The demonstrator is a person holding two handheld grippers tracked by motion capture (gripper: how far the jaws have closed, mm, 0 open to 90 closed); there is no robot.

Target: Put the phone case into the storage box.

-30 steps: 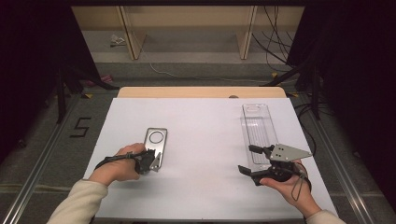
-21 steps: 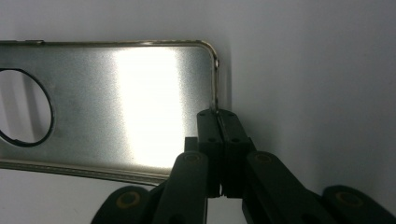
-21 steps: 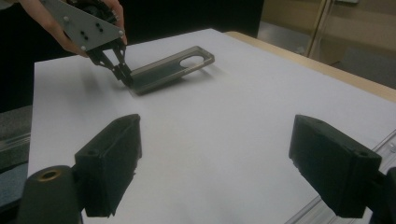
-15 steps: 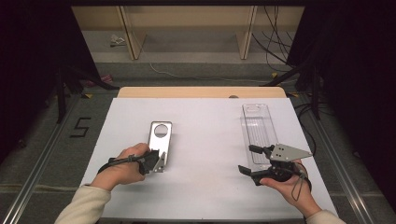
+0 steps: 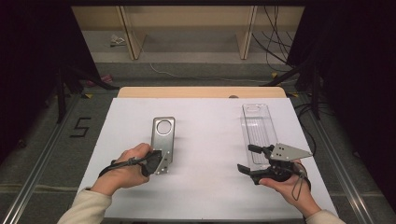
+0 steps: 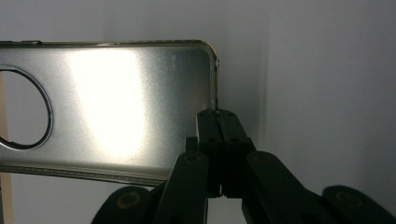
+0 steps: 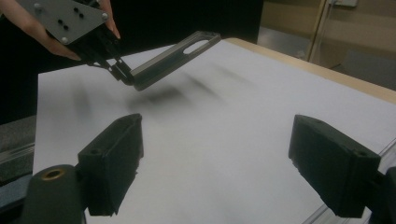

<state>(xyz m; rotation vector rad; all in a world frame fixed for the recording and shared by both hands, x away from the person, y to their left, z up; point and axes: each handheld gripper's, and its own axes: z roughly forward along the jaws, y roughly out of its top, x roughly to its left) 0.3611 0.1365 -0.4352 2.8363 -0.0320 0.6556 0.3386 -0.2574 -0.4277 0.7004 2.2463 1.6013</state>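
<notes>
A silver phone case (image 5: pixel 163 135) with a round hole near its far end hangs just above the white table sheet (image 5: pixel 210 186), left of centre. My left gripper (image 5: pixel 159 164) is shut on the case's near corner. In the left gripper view the closed jaws pinch the edge of the case (image 6: pixel 116 107) at my left gripper (image 6: pixel 218 116). My right gripper (image 5: pixel 246 158) stands open at the right, with nothing between its jaws. In the right gripper view the case (image 7: pixel 173 58) floats over its shadow, beyond my right gripper (image 7: pixel 222 154).
A clear plastic case (image 5: pixel 258 128) lies flat on the sheet at the right, just beyond the right gripper. A wooden strip (image 5: pixel 201 92) runs along the table's far edge. Cables lie on the floor behind, at the right.
The left hand has lifted the silver case off the sheet and carried it a little to the right. The right hand has kept still.
</notes>
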